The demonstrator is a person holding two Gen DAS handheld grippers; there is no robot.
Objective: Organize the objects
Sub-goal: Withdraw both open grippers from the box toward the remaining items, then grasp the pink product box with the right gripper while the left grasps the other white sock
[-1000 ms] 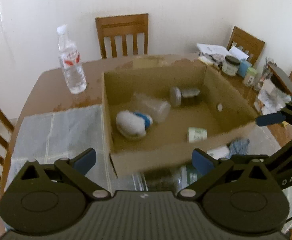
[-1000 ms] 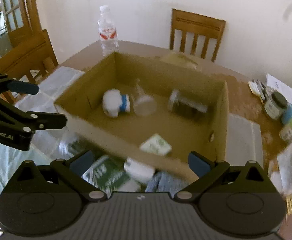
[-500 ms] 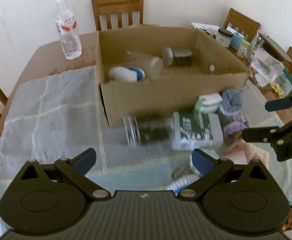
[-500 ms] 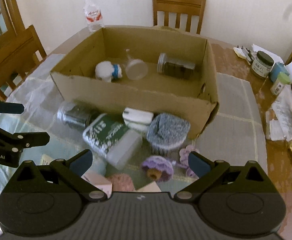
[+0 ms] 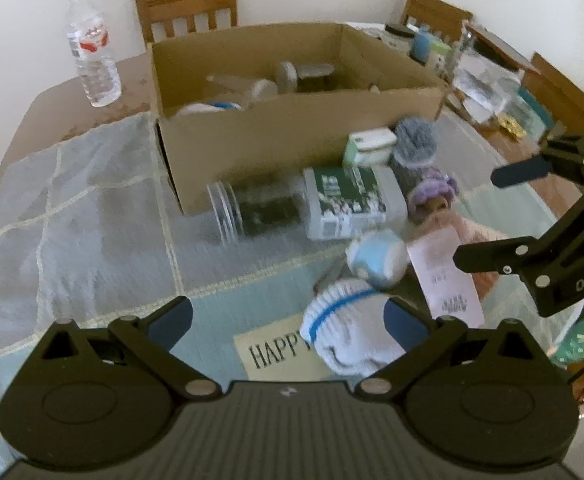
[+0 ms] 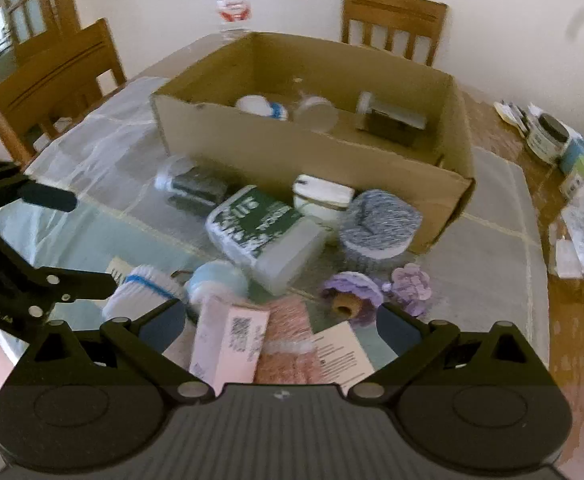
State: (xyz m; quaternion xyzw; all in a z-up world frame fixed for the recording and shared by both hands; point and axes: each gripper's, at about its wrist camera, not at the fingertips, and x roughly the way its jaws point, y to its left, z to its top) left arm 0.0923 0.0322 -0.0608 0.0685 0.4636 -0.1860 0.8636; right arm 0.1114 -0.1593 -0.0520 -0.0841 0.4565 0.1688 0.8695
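Both views have pulled back from the cardboard box [image 6: 311, 152] toward the clutter on the desk [image 5: 72, 208]; each hand-held gripper [image 5: 288, 316] [image 6: 278, 316] hangs open and empty, so picking comes next.

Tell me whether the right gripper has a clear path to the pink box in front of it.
Probably yes. The right gripper is open, and the pink box lies between its fingers on top of the pile. The pink yarn presses against its side, so it might get nudged.

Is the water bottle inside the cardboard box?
No, the water bottle stands upright on the table outside the cardboard box, off its left end.
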